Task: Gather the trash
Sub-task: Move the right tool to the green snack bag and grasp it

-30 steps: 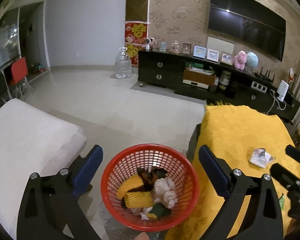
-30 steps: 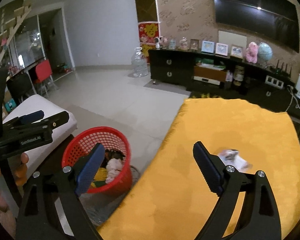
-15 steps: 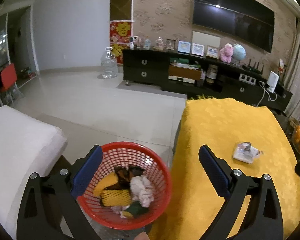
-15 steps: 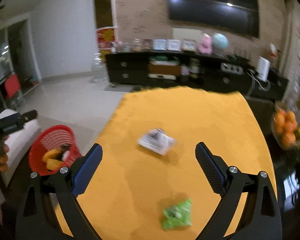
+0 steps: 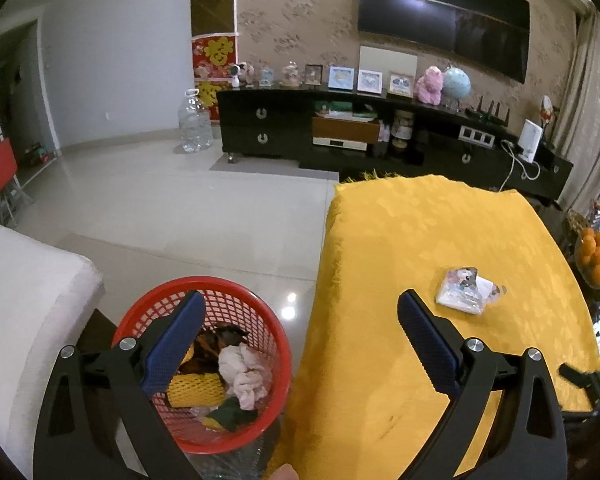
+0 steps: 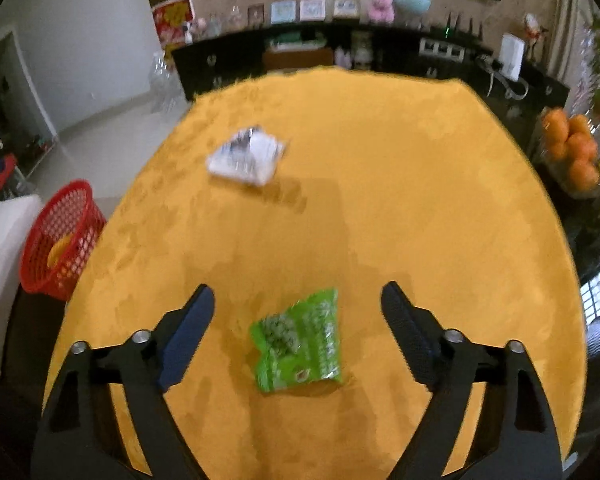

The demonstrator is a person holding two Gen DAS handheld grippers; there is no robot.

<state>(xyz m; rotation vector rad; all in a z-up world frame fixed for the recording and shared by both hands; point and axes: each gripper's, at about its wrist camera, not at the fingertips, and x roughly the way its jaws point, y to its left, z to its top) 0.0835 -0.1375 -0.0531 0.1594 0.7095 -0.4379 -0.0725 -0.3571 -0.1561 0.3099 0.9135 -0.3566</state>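
A red mesh basket stands on the floor left of the yellow-clothed table; it holds foam netting, crumpled tissue and dark scraps. A clear-and-white wrapper lies on the cloth. A green snack packet lies near the table's front. My left gripper is open above the gap between basket and table, with nothing in it. My right gripper is open over the green packet, which lies between its fingers and apart from them.
A white cushioned seat sits left of the basket. A dark TV cabinet lines the far wall, with a water jug on the tiled floor beside it. Oranges in a bowl stand right of the table.
My right gripper has swung right from the basket side to over the table, now above the green packet. My left gripper has drifted right, so the basket lies further left in its view.
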